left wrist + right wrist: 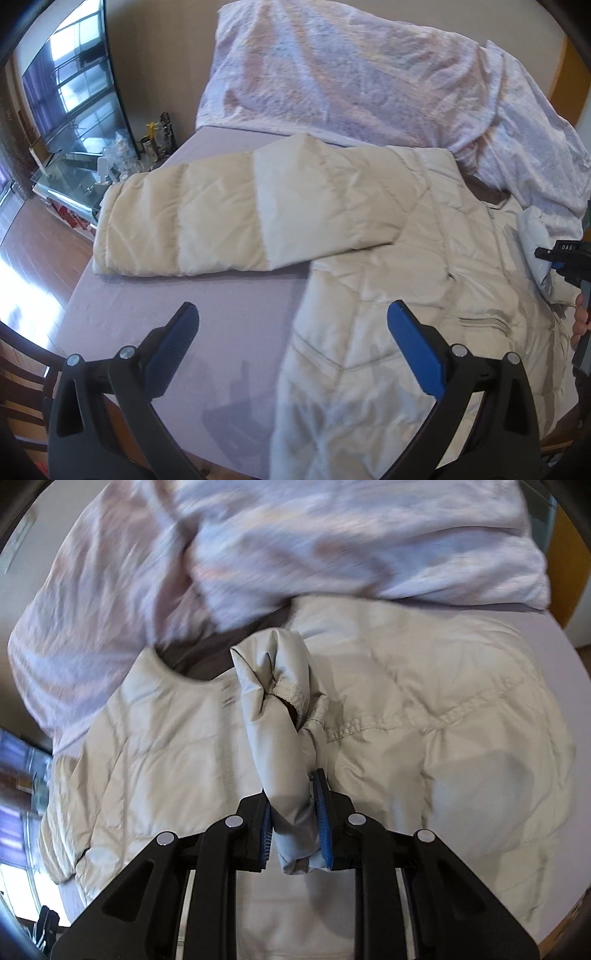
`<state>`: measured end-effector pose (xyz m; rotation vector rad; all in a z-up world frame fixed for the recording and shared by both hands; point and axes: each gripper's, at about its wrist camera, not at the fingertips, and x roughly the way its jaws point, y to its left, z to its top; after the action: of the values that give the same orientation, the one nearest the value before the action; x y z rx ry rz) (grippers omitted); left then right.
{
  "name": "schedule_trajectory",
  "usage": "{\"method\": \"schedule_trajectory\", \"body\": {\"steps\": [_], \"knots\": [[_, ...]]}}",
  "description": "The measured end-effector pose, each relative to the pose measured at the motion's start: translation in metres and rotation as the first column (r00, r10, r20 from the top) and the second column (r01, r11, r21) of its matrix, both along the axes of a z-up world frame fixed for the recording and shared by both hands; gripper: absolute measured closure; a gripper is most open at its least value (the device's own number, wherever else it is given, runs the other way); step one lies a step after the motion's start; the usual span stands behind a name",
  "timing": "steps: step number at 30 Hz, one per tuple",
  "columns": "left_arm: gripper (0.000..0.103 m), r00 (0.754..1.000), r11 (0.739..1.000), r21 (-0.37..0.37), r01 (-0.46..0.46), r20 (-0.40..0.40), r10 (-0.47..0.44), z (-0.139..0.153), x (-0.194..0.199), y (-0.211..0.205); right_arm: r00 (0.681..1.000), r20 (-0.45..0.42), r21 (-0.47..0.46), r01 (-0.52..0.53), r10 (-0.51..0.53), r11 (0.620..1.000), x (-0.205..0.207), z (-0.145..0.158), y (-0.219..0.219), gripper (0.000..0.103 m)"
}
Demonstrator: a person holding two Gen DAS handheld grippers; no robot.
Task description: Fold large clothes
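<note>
The right claw (291,812) is clenched on the cuff of the cream jacket's (424,720) sleeve (273,701), the jacket spread on the bed (221,314) just beyond it, while the left claw (291,325) hangs released above the jacket's edge.

A cream quilted puffer jacket (388,266) lies spread flat on the lilac bed sheet (207,306), its brown-lined collar (207,653) toward the crumpled pale duvet (351,70). One sleeve (207,218) is folded across the body and reaches out sideways over the sheet, its cuff end near the bed's edge. The other sleeve's cuff (284,709) is bunched and lifted above the chest, pinched between the blue pads of the right gripper (293,812), with its stitched hem opening showing
</note>
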<state>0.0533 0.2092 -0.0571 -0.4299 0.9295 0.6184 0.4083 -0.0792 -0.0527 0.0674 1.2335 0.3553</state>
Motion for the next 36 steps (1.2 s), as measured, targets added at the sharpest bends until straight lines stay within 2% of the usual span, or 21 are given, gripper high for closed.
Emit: {"method": "schedule_trajectory", "body": {"steps": [5, 10, 14, 18, 23, 26, 29, 36], "knots": [[0.002, 1.000, 1.000, -0.004, -0.024, -0.008, 0.024, -0.004, -0.007, 0.020, 0.998, -0.011, -0.010, -0.061, 0.061, 0.998, -0.014, -0.006, 0.044, 0.081], [0.002, 0.999, 0.999, -0.009, -0.032, -0.010, 0.032, -0.008, -0.009, 0.033, 0.996, -0.020, -0.019, -0.083, 0.083, 0.996, -0.021, -0.011, 0.068, 0.081], [0.002, 1.000, 1.000, -0.013, -0.026, -0.013, 0.026, -0.010, -0.005, 0.041, 0.994, -0.042, -0.043, -0.104, 0.102, 0.994, -0.024, -0.017, 0.079, 0.075], [0.002, 1.000, 1.000, -0.017, -0.025, -0.013, 0.025, -0.011, -0.004, 0.048, 0.991, -0.048, 0.001, -0.123, 0.123, 0.992, -0.023, -0.012, 0.081, 0.045], [0.002, 0.999, 0.999, -0.019, -0.031, -0.013, 0.031, -0.013, -0.002, 0.058, 0.995, 0.013, 0.057, -0.095, 0.094, 0.994, -0.015, 0.008, 0.072, 0.044], [0.002, 0.999, 0.999, -0.016, -0.039, -0.013, 0.038, -0.014, -0.001, 0.066, 0.999, 0.036, 0.029, -0.043, 0.042, 0.999, -0.004, 0.009, 0.065, 0.044], [0.002, 0.999, 0.999, -0.013, -0.050, -0.014, 0.050, -0.014, -0.001, 0.073, 1.000, 0.007, -0.018, -0.010, 0.010, 1.000, 0.005, -0.002, 0.062, 0.045], [0.002, 0.992, 0.992, 0.003, -0.124, -0.015, 0.124, -0.014, -0.012, 0.103, 0.998, -0.057, -0.107, -0.042, 0.036, 0.993, 0.003, -0.036, 0.089, 0.044]]}}
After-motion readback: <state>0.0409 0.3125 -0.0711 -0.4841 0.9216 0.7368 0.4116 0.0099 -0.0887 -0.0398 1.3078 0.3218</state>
